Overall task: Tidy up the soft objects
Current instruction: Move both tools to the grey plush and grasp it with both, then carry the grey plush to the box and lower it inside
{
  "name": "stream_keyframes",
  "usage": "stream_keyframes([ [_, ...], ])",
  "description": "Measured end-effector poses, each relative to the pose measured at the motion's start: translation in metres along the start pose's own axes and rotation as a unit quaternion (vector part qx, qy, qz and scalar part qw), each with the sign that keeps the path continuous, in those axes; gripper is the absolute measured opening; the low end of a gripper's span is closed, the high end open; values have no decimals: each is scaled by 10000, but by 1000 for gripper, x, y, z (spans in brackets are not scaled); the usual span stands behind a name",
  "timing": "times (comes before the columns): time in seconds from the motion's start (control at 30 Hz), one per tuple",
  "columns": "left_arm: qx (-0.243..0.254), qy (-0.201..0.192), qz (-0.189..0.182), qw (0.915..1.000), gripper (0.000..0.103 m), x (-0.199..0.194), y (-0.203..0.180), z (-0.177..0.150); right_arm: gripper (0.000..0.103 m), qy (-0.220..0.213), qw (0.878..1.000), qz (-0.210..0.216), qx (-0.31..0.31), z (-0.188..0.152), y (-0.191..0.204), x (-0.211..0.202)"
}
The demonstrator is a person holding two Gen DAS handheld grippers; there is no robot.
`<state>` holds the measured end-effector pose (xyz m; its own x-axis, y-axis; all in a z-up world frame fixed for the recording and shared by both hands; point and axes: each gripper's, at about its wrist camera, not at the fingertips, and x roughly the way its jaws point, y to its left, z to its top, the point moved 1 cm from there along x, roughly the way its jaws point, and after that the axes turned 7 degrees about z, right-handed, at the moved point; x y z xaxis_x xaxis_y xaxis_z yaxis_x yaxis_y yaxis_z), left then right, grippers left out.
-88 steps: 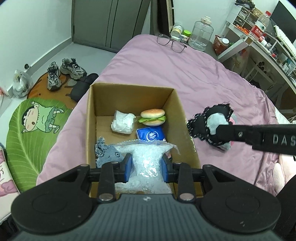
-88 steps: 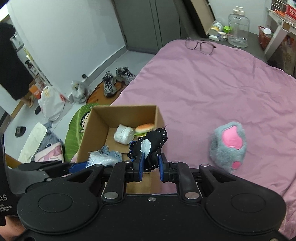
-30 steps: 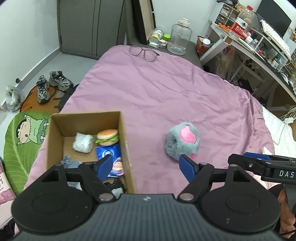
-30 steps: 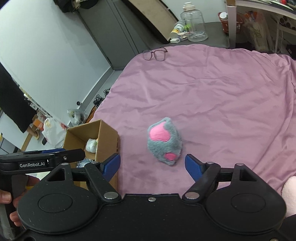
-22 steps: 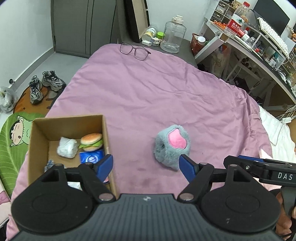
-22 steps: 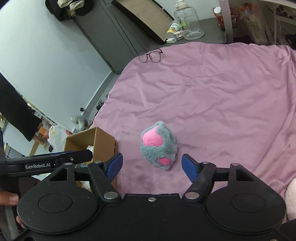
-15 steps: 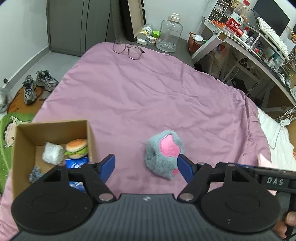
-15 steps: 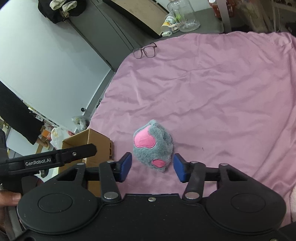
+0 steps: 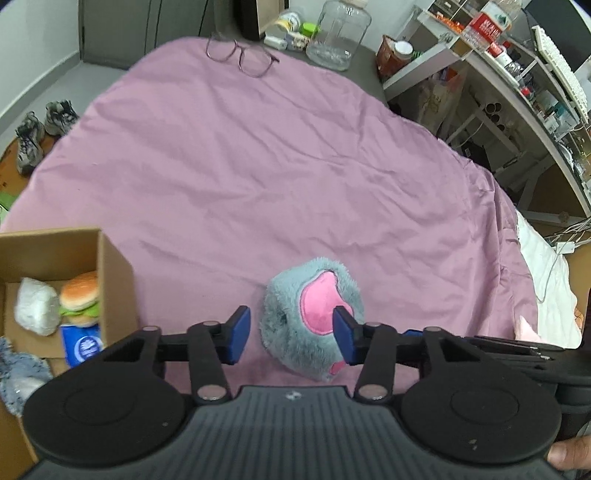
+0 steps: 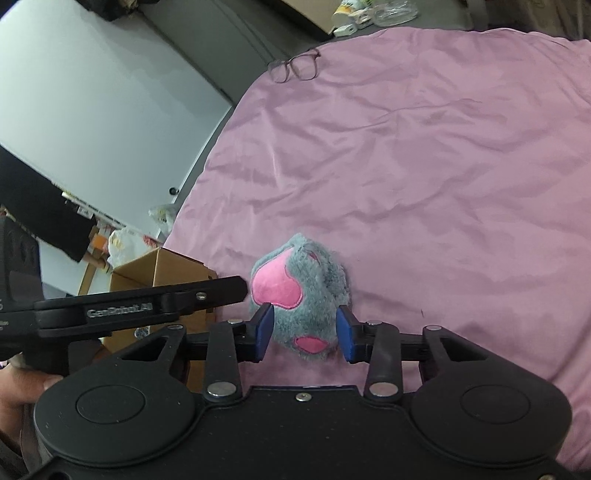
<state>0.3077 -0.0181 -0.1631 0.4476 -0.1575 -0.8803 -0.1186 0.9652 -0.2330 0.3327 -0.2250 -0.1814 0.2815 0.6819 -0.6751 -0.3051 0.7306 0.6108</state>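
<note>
box: the cardboard box (image 9: 110,266) sits at the left edge of the bed (image 9: 258,166) and already holds a toy burger (image 9: 79,291), a white bundle (image 9: 35,312), a blue packet (image 9: 83,343) and a grey fluffy piece (image 9: 14,369), so most of the sorting looks done
plush toy: the grey plush toy with pink patches (image 9: 314,317) lies on the pink sheet just right of the box, not yet in it; it seems to be the last soft thing left out
left hand-held gripper: the left hand-held gripper (image 9: 288,334) has its blue fingers apart, empty, with the toy partly between them; whether either finger touches the fur I cannot tell
right hand-held gripper: the right hand-held gripper (image 10: 304,332) is also spread, one finger on each side of the toy's lower half, close to the fur but not squeezing it
what is left: by my reading, close on the toy, lift it and set it in the box
left view only: shows the inside of the box and its contents, plus a jar (image 9: 338,33) and desk shelves (image 9: 517,55) beyond the bed
right view only: shows the box only from outside, the left tool's arm reaching in from the side, and how evenly its own fingers bracket the toy
both views: glasses (image 10: 293,66) lie at the far end of the bed, well apart from the work
</note>
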Motion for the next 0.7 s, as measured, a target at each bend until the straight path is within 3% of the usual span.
stream_keyframes([
  [0.33, -116, 266, -386, 9988, 45, 34, 2, 9, 39, 331, 9994, 47, -100, 10, -10, 34],
  [0.5, -153, 349, -530, 9979, 27, 41, 0, 10, 42, 406, 9988, 53, -253, 11, -6, 44],
  [0.7, -172, 338, -665, 9971, 25, 36, -5, 8, 27, 408, 9989, 61, -242, 10, 0, 36],
])
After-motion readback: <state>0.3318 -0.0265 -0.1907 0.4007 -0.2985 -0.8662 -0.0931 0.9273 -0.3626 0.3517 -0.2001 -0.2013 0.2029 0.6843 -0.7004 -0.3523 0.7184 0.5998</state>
